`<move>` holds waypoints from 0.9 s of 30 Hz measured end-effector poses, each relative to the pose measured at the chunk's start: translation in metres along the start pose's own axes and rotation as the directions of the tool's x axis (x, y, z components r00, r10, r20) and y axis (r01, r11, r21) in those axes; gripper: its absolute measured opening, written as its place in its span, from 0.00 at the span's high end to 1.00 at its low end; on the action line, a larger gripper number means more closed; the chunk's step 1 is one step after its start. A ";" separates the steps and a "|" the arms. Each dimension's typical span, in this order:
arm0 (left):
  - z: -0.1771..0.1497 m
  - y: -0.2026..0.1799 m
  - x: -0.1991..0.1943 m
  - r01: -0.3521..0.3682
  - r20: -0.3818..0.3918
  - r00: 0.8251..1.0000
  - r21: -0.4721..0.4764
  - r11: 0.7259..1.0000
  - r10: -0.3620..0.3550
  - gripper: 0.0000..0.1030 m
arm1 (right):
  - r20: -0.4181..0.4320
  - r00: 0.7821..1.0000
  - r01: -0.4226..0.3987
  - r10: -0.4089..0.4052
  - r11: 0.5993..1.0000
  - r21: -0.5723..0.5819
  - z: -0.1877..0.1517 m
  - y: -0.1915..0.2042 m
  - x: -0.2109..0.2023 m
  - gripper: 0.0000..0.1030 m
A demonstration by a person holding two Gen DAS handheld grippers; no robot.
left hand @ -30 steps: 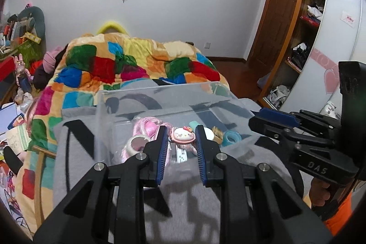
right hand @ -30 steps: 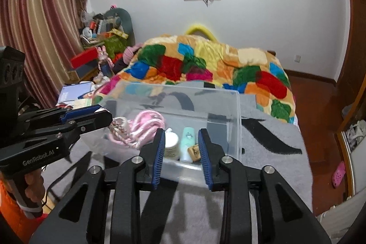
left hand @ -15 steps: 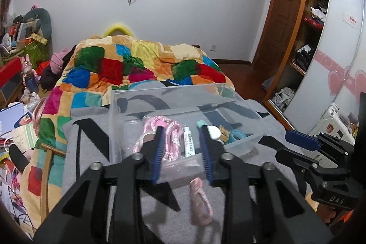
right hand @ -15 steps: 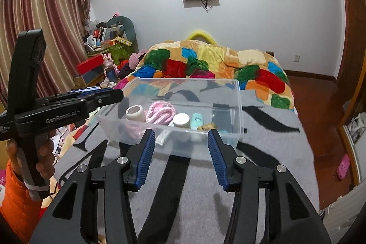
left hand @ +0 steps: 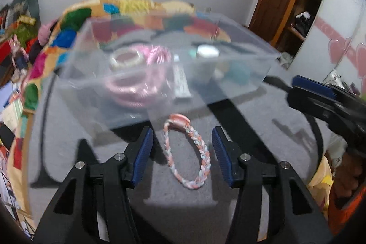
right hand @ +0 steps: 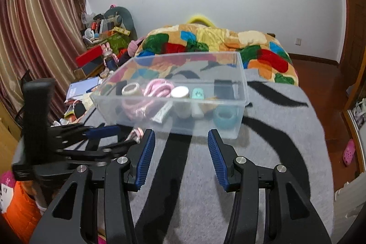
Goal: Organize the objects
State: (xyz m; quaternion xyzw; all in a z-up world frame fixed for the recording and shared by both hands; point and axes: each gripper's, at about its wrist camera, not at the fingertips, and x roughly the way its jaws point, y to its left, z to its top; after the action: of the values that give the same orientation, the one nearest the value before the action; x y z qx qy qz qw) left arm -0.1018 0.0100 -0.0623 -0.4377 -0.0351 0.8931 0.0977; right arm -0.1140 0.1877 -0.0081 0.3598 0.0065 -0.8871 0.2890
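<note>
One braid (left hand: 186,153) is left outside the bin (right hand: 242,74): a pink, white and orange plaited loop lying flat on the grey blanket (right hand: 286,152), just in front of the bin's near wall. A second ago the left gripper (left hand: 182,156) had its jaws nearly together and pointed at the bin from farther back, with no loose item on the blanket in its view; half a second ago a pink shape showed between and below its fingers; now it is lower and closer, its jaws spread wide on either side of the loop and holding nothing. That change reads as the start of a pick: the loop is framed between the blue pads (left hand: 143,156), though I cannot tell whether they touch the blanket yet. The right gripper (right hand: 180,158) has opened too, from nearly closed a second ago to wide now, and it hangs empty over the blanket facing the bin. Inside the bin lie a pink cord (right hand: 157,89), a tape roll (right hand: 130,89), a white-lidded jar (right hand: 180,93), a tube (right hand: 162,113) and a teal ring (right hand: 225,118). By my judgement the sorting is close to done, and the braid is the next item to go in.
</note>
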 end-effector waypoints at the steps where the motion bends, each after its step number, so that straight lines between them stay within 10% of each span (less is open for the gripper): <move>1: 0.000 -0.001 0.006 0.004 -0.012 1.000 -0.008 1.000 -0.004 0.56 | -0.004 1.000 -0.003 0.003 1.000 0.000 -0.002 0.000 0.001 0.57; 4: -0.002 -0.004 0.008 -0.012 0.001 1.000 0.001 1.000 0.012 0.92 | -0.012 1.000 -0.006 0.006 1.000 0.000 -0.006 -0.001 0.003 0.57; 8: -0.006 -0.004 -0.009 -0.009 0.032 0.999 0.011 1.000 0.008 0.95 | -0.016 1.000 -0.012 0.012 1.000 0.002 -0.009 -0.002 0.005 0.57; 19: 0.069 0.003 -0.049 -0.019 0.169 0.986 0.039 0.999 0.012 0.94 | 0.013 0.999 -0.051 0.052 0.999 -0.013 -0.005 0.006 -0.002 0.57; 23: 0.088 0.009 -0.020 -0.052 0.108 0.993 0.025 0.998 0.049 0.61 | 0.014 0.998 -0.054 0.054 0.998 -0.012 -0.005 0.006 -0.005 0.57; 27: 0.074 0.014 -0.021 -0.045 0.122 0.992 0.007 0.999 0.044 0.61 | 0.026 0.998 -0.054 0.054 0.999 -0.006 -0.004 0.004 -0.008 0.57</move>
State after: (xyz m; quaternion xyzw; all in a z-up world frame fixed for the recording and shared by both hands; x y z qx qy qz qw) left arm -0.1498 -0.0066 -0.0022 -0.3827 -0.0267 0.9202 0.0775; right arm -0.1043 0.1895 -0.0050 0.3476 -0.0048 -0.8836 0.3138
